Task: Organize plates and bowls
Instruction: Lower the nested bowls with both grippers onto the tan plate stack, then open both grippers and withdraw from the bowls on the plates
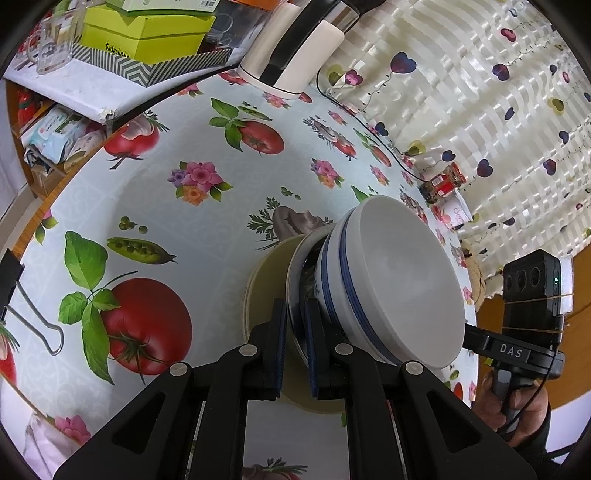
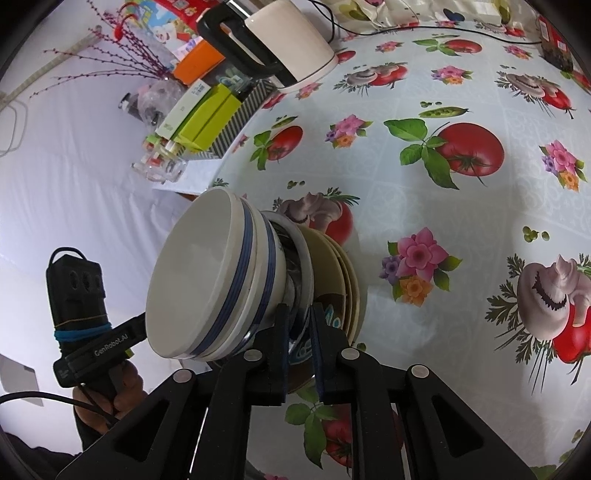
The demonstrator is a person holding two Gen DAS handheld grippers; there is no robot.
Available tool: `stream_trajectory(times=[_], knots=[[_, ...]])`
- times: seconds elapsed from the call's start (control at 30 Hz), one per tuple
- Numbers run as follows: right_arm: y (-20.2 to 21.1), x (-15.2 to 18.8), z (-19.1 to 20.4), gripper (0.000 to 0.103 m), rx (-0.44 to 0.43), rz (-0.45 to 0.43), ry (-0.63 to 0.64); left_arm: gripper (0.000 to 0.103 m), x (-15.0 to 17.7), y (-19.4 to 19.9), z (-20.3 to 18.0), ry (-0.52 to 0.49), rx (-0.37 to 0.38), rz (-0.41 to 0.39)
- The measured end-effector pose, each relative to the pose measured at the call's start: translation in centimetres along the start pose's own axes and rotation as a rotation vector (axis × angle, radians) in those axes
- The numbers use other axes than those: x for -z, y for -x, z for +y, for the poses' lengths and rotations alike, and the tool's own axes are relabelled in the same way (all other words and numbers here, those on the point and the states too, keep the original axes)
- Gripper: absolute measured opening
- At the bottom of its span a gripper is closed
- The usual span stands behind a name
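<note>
A stack of dishes stands on the flowered tablecloth (image 1: 192,221). Cream plates (image 1: 266,280) (image 2: 334,266) lie lowest, then a grey-rimmed patterned plate (image 1: 295,266) (image 2: 303,251), then white bowls with blue stripes (image 1: 399,280) (image 2: 192,280). My left gripper (image 1: 296,304) is shut on the near rim of the patterned plate. From the opposite side, my right gripper (image 2: 299,308) is shut on the same plate's rim. Each view shows the other hand-held body (image 1: 532,314) (image 2: 77,306) beyond the bowls, with its fingertips hidden. Whether the stack rests on the cloth or is lifted I cannot tell.
A white electric kettle (image 1: 295,48) (image 2: 288,40) stands at the table's far end, its black cord (image 1: 388,147) running along the heart-print curtain. Green boxes (image 1: 147,33) and a glass mug (image 1: 55,40) sit on a side shelf. A jar (image 1: 443,181) stands near the curtain.
</note>
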State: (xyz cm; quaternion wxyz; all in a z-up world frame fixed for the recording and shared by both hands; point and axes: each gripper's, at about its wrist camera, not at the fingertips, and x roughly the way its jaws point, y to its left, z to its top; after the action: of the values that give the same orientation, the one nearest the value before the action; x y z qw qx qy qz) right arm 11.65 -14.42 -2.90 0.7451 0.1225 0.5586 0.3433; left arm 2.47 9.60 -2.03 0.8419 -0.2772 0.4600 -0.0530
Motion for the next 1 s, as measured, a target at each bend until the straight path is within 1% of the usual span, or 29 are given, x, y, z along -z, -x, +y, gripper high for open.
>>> stream_trajectory(times=[0.17, 0.27, 0.33, 0.5, 0.57, 0.77, 0.87, 1.0], knots=[[0.3, 0.2, 0.2, 0.019, 0.013, 0.0, 0.014, 0.01, 0.2, 0.2, -0.1, -0.007, -0.016, -0.006], [0.7, 0.4, 0.2, 0.025, 0.019, -0.006, 0.023, 0.01, 0.4, 0.5, -0.1, -0.013, -0.037, -0.014], [0.9, 0.6, 0.3, 0.032, 0.019, -0.01, 0.027, 0.01, 0.5, 0.6, -0.1, -0.015, -0.049, -0.018], [1.5, 1.1, 1.0, 0.041, 0.023, -0.022, 0.057, 0.011, 0.8, 0.9, -0.1, -0.015, -0.064, -0.025], [1.6, 1.3, 1.3, 0.042, 0.033, -0.028, 0.075, 0.011, 0.8, 0.9, -0.1, -0.02, -0.066, -0.029], [1.6, 1.5, 1.3, 0.045, 0.026, -0.027, 0.07, 0.011, 0.8, 1.1, 0.0, -0.019, -0.061, -0.026], [1.7, 1.6, 1.4, 0.046, 0.026, -0.028, 0.072, 0.012, 0.8, 1.4, -0.3, -0.036, -0.068, -0.044], [2.0, 1.8, 1.9, 0.052, 0.033, -0.032, 0.096, 0.016, 0.7, 1.8, -0.5, -0.053, -0.083, -0.059]])
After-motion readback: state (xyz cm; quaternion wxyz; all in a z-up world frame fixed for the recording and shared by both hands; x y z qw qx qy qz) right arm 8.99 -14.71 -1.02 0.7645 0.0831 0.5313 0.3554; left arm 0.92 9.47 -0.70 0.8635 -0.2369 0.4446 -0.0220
